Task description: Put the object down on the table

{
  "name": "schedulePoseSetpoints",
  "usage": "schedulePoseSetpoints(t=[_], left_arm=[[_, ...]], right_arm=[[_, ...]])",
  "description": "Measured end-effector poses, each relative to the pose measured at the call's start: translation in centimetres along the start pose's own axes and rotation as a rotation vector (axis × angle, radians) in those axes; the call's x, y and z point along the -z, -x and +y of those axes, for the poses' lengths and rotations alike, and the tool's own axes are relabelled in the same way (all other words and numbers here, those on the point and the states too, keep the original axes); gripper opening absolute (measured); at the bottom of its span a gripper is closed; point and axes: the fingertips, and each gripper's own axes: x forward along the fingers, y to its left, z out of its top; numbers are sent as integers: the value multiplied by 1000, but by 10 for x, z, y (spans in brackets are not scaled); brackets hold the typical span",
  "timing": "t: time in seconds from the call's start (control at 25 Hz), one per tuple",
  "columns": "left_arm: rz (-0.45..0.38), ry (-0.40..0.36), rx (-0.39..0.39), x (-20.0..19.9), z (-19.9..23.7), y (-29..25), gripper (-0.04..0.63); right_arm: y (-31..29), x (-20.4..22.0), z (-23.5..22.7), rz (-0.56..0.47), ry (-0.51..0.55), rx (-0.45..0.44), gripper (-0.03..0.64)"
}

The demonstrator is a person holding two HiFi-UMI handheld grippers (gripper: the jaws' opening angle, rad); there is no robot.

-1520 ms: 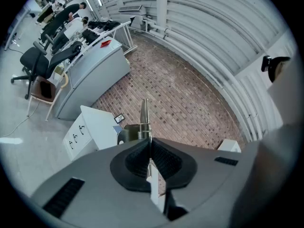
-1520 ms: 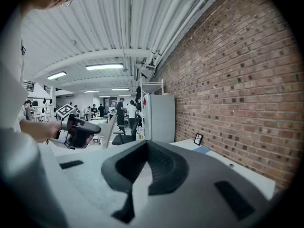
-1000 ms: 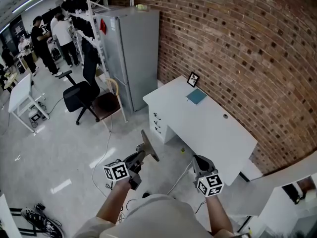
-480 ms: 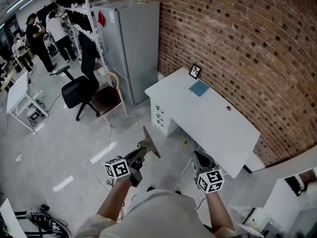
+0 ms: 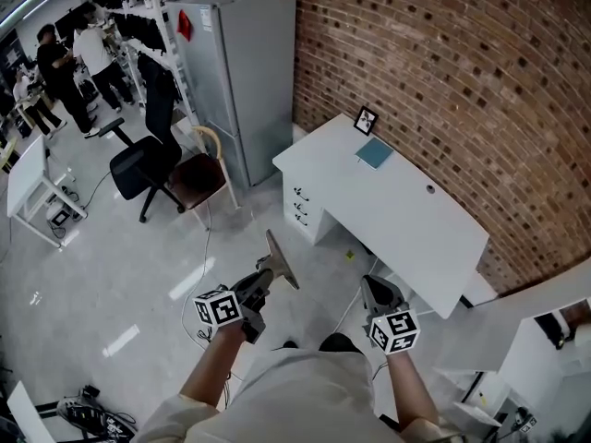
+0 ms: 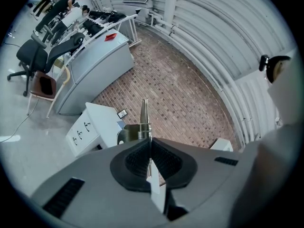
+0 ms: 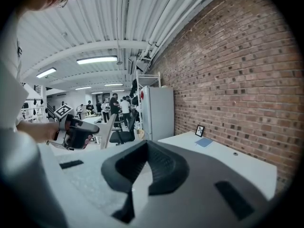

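Jaws of the left gripper [image 5: 265,278] are clenched on a thin, flat metal tool [image 5: 281,260], which sticks up edge-on in the air above the floor [image 5: 111,275], apart from the white counter [image 5: 406,224]. Further right, the right gripper [image 5: 374,291] has its jaws pressed together with nothing between them

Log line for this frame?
left gripper: shut on flat metal tool | right gripper: shut, empty | tool: held over floor | white table: tool not yet on it
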Motion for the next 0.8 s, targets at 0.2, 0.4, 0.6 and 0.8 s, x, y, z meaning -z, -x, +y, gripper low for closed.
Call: schedulePoseSetpoints(t=[0.2,0.4,0.6,0.8], left_arm=[[-7,8,-2,-5,9,4,-6],[-14,17,-8,-11,15,2,-6],[-25,28,-22,-16,25,-8,-6],[-38,40,-52,-26,34,-33,-6]], right_arm=[[-9,-1,2,5,4,2,2],[-22,-3,1,13,8,-13,2],[-40,-4,-7,19,13,-35,2],[-68,-6,-30,32,6,-70,2]])
